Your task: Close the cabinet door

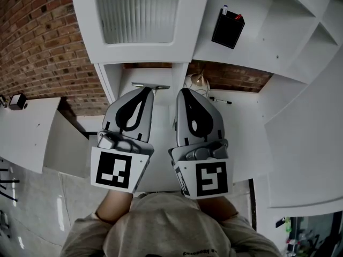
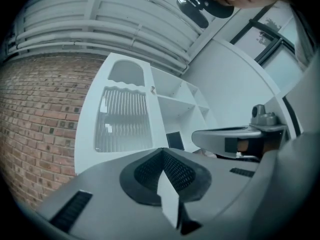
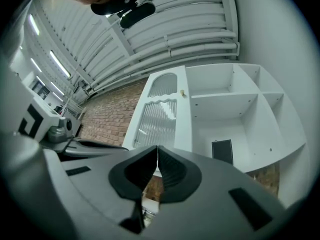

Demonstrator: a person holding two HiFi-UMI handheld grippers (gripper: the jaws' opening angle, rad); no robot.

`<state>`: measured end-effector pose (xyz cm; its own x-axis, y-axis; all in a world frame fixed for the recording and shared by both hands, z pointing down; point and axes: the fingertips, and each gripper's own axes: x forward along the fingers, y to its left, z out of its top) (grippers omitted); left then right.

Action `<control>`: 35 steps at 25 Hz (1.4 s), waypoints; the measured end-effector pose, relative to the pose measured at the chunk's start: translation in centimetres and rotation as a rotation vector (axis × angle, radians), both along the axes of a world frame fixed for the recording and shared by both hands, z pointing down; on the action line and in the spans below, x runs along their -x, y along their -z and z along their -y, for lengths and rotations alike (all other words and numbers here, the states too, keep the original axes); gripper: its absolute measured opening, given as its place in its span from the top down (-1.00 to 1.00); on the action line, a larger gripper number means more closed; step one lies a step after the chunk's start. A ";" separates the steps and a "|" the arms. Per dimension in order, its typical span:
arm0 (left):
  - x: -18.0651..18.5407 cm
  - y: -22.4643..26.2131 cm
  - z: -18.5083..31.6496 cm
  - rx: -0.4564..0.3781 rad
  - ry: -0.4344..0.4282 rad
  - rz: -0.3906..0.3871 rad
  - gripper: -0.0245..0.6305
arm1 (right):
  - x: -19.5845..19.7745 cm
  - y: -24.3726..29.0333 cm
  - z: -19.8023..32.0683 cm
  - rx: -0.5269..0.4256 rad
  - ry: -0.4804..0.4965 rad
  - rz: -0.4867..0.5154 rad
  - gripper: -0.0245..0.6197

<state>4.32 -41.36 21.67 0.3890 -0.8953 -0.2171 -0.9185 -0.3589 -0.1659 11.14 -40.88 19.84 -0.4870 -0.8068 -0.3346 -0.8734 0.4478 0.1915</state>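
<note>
The white cabinet door (image 1: 140, 15) with its ribbed glass panel hangs ahead of me, left of the open shelves (image 1: 278, 20). It also shows in the left gripper view as the door (image 2: 125, 119) and in the right gripper view as the door (image 3: 159, 116), with a small knob (image 3: 182, 92) on the edge beside the shelves. Whether it sits flush I cannot tell. My left gripper (image 1: 146, 88) and right gripper (image 1: 184, 91) are side by side below the door, apart from it and pointing at the cabinet. Both the left gripper (image 2: 162, 151) and the right gripper (image 3: 157, 148) are shut on nothing.
A black box (image 1: 228, 28) stands in one open compartment. A brick wall (image 1: 37, 36) runs along the left, with a white table (image 1: 27, 133) below it. A wide white panel (image 1: 305, 143) lies at the right. A small glass object (image 1: 198, 80) sits just beyond the right gripper.
</note>
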 end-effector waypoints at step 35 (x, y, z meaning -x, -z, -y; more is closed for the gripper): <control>3.8 -11.7 -4.4 0.171 -0.035 -0.020 0.90 | 4.6 -12.5 -4.4 0.206 -0.019 -0.007 0.87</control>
